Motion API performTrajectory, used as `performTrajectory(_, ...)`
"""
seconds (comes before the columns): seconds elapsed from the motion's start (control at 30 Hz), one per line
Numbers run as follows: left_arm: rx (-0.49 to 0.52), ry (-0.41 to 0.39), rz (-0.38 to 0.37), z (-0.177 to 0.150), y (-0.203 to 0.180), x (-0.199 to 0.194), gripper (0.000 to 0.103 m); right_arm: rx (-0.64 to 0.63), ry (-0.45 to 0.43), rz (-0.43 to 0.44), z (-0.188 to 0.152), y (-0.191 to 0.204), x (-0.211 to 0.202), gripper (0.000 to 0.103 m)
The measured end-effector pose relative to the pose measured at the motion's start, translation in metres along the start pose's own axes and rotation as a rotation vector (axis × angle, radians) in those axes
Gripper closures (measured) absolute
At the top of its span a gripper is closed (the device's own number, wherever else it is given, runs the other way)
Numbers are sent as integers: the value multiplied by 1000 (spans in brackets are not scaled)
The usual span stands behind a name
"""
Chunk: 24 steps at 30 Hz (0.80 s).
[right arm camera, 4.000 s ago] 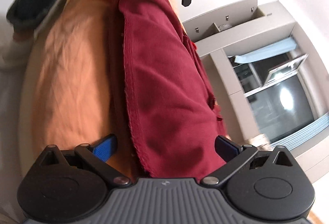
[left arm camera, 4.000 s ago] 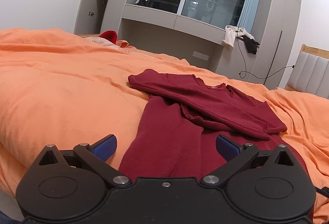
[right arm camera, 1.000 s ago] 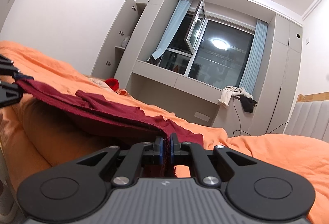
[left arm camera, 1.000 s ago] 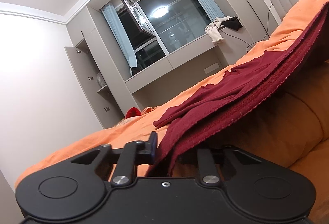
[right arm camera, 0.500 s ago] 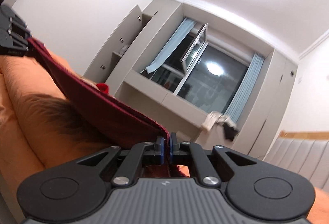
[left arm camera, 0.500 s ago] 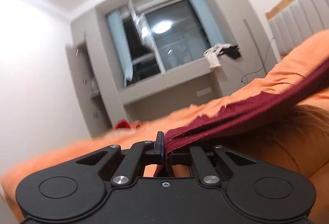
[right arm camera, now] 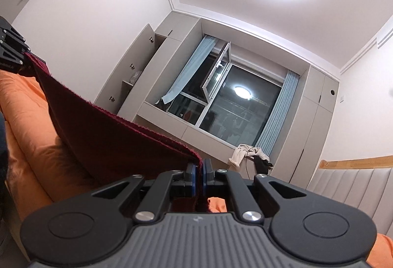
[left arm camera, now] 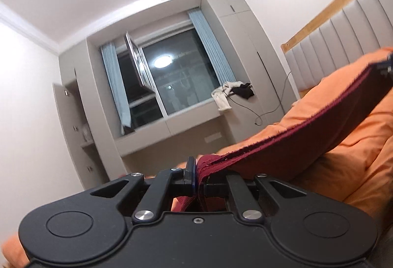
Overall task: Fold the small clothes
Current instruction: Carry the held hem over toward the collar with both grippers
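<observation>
A dark red garment (left arm camera: 294,142) is stretched taut in the air between both grippers, above the orange bedding (left arm camera: 356,145). My left gripper (left arm camera: 197,176) is shut on one hem corner. My right gripper (right arm camera: 199,174) is shut on the other corner of the garment (right arm camera: 103,130). In the left wrist view the right gripper shows at the far right edge (left arm camera: 386,66). In the right wrist view the left gripper shows at the far left edge (right arm camera: 9,49). Both cameras tilt upward. The rest of the garment is hidden.
The orange duvet (right arm camera: 27,145) covers the bed below. A padded headboard (left arm camera: 343,47) stands at the right. A window ledge with clothes (left arm camera: 231,93) and grey cabinets (right arm camera: 137,76) lie ahead.
Both grippers have risen and tilted further upward with the garment edge. The cloth hangs higher off the bed and is tauter than before.
</observation>
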<state>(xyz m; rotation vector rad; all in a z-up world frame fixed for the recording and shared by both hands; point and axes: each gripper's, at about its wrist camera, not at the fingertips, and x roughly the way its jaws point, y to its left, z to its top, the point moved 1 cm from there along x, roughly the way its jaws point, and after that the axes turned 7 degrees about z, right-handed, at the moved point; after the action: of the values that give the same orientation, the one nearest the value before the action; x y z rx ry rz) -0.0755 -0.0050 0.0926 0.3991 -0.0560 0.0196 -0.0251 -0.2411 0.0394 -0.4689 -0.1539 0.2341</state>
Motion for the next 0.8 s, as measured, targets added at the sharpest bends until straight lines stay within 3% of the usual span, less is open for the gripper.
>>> performTrajectory(0.2,-21,12,8,13,11,30,97,-24,-49,-17,7,-20,48,98)
performTrajectory(0.4,7,-13,34,33,13,99,95,25,-56,-27,10,-50,133,98)
performTrajectory(0.6,-1,27,57,44,15,192,93,52,-2,-14,-5,-72,223,98)
performTrajectory(0.8,-70,148,66,33,14,284,90,74,107,37,-37,-74,309,97)
